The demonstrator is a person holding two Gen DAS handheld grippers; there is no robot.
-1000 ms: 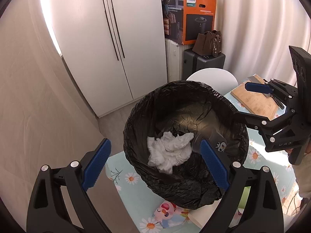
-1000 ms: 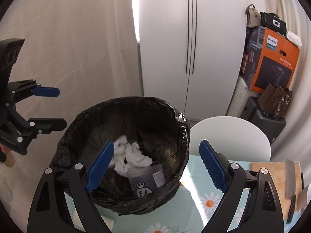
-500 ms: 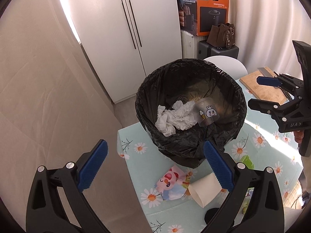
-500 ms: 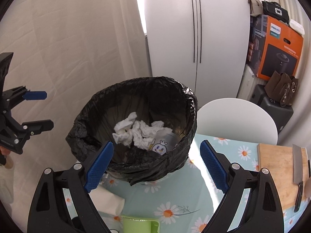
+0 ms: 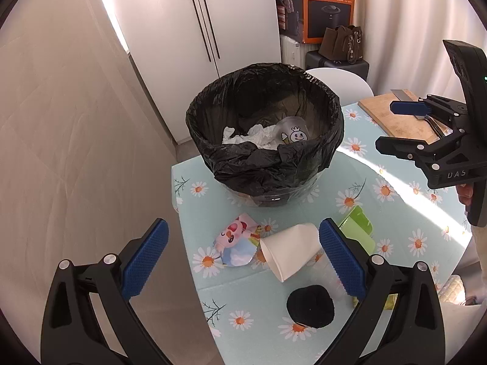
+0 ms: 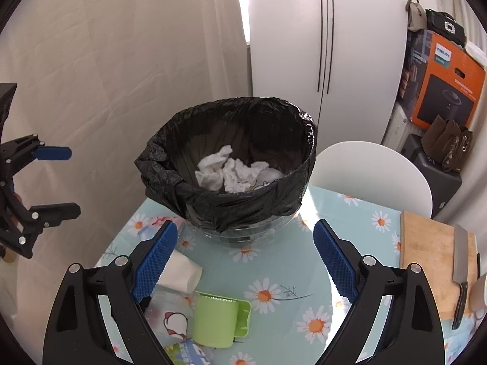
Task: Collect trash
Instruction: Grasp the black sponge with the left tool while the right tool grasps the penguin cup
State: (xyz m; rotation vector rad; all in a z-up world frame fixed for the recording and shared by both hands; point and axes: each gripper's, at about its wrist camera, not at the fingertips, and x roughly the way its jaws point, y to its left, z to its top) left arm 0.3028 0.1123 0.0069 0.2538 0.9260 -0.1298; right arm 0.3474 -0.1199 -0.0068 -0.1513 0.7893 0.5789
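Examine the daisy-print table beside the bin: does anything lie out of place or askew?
Yes. A white paper cup and a green cup lie tipped on their sides near the black-lined bin, with a cartoon wrapper loose beside them.

Tissues in bin; paper cup before bin; cutting board right.

Both wrist views look steeply down from close above the table, left and right, sharing the lined bin.
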